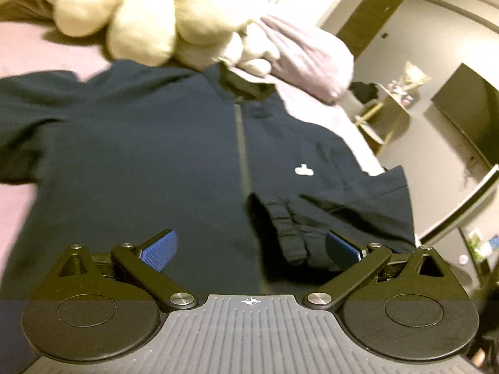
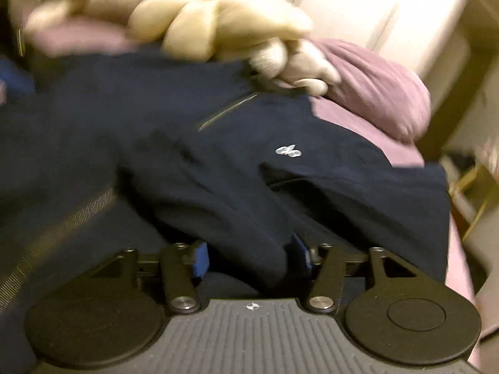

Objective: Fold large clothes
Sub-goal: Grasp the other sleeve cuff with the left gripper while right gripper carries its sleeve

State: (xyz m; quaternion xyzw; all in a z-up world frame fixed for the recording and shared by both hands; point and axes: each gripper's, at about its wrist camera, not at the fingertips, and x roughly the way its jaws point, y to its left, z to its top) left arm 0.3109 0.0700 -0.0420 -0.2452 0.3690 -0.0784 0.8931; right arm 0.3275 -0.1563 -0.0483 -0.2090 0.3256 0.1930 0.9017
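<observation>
Item: navy zip-front jacket, soft matte knit, lying front-up and mostly flat on a mauve bed sheet. Zipper runs straight up the middle to a stand collar; small white chest logo. One sleeve is folded across the lower front, its ribbed, gathered cuff pointing toward the zipper. The opposite sleeve spreads outward to the frame's left edge.

Left gripper: black linkage arms, blue textured pads, spread wide, holding nothing; the cuff sits just inside its right-hand pad, contact unclear.

Right gripper: pads part-way closed around a thick fold of the sleeve; the cloth fills the gap, so it appears clamped, though the view is motion-blurred.

Adjacent: cream plush toy, fuzzy and rounded, touching the collar end; mauve pillow, crumpled, beside it.

Margins: bare sheet beside the jacket's far shoulder and lower left; the bed edge runs close along the folded-sleeve side, with a wooden side table and dark screen beyond.
</observation>
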